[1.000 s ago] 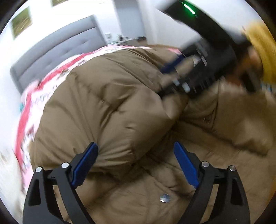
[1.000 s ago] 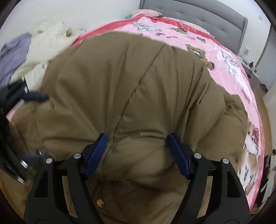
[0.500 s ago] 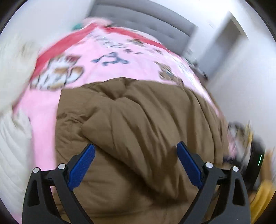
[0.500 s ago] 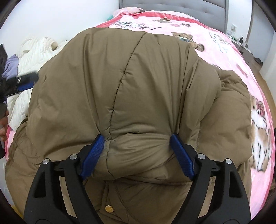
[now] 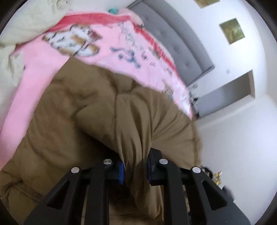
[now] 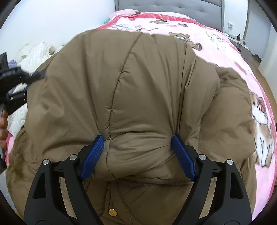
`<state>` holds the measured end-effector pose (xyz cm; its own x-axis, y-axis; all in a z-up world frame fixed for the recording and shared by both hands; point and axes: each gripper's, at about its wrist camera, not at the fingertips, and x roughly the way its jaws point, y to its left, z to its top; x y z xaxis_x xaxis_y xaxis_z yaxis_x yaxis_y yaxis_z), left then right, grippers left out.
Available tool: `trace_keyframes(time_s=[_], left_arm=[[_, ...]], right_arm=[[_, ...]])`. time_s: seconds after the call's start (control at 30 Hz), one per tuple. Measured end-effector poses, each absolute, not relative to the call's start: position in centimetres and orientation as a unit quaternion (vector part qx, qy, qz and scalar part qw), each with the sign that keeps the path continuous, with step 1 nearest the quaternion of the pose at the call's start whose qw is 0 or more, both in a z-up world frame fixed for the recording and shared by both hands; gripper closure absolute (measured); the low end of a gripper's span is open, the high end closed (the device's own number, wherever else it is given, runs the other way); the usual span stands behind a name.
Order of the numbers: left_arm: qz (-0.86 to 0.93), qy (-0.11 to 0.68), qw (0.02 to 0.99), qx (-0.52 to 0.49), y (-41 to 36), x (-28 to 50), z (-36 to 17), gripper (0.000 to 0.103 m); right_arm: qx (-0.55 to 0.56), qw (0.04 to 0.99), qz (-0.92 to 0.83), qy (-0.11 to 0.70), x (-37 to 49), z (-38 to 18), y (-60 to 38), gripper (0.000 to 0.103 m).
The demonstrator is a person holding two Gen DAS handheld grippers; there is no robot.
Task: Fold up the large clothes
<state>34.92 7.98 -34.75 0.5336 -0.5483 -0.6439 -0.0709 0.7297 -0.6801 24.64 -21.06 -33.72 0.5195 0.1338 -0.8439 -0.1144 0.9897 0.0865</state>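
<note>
A large brown puffer jacket (image 6: 138, 97) lies on a bed with a pink cartoon blanket (image 6: 225, 52). In the left wrist view my left gripper (image 5: 135, 170) is shut on a bunched fold of the jacket (image 5: 131, 124), near its left side. In the right wrist view my right gripper (image 6: 137, 155) is open, its blue pads (image 6: 93, 155) astride a puffy fold at the jacket's near edge, touching the fabric. The left gripper (image 6: 13, 86) shows at the left edge of that view. A brass snap (image 6: 112, 212) sits below the fold.
A heap of white and cream clothes (image 6: 31, 55) lies left of the jacket; it also shows in the left wrist view (image 5: 22, 20). A grey padded headboard (image 6: 169, 5) stands at the far end. A doorway (image 5: 228, 93) and white walls lie to the right.
My left gripper has swung round to the jacket's left side and closed on a fold of it. My right gripper has stayed open over the near fold, hardly moving.
</note>
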Motion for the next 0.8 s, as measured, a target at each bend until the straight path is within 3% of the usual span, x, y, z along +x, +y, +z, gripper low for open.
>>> trace_keyframes(time_s=[0.2,0.37,0.47,0.53,0.67,0.73,0.8], left_arm=[[-0.139,0.475,0.793,-0.356,8.5,35.0,-37.6,0.082],[-0.155,0.478,0.801,-0.327,8.2,35.5,-36.6,0.078],[-0.16,0.478,0.794,-0.34,8.6,35.5,-36.9,0.077],[-0.162,0.479,0.794,-0.336,8.5,35.5,-36.8,0.076],[-0.165,0.48,0.796,-0.33,8.3,35.6,-36.9,0.076],[-0.166,0.48,0.795,-0.331,8.5,35.7,-36.9,0.075],[-0.164,0.48,0.796,-0.33,8.5,35.9,-37.1,0.075]], right_arm=[[0.005,0.873,0.072,0.483,24.1,-33.8,-20.5,0.024],[0.103,0.91,0.088,0.392,22.0,-29.0,-24.3,0.024],[0.136,0.911,0.03,0.388,23.5,-28.2,-27.6,0.024],[0.162,0.901,0.015,0.402,26.1,-29.0,-29.9,0.033],[0.182,0.885,0.043,0.427,30.0,-30.7,-31.9,0.04],[0.211,0.867,0.085,0.443,31.4,-31.7,-31.9,0.075],[0.235,0.862,0.092,0.439,31.6,-31.5,-32.1,0.085]])
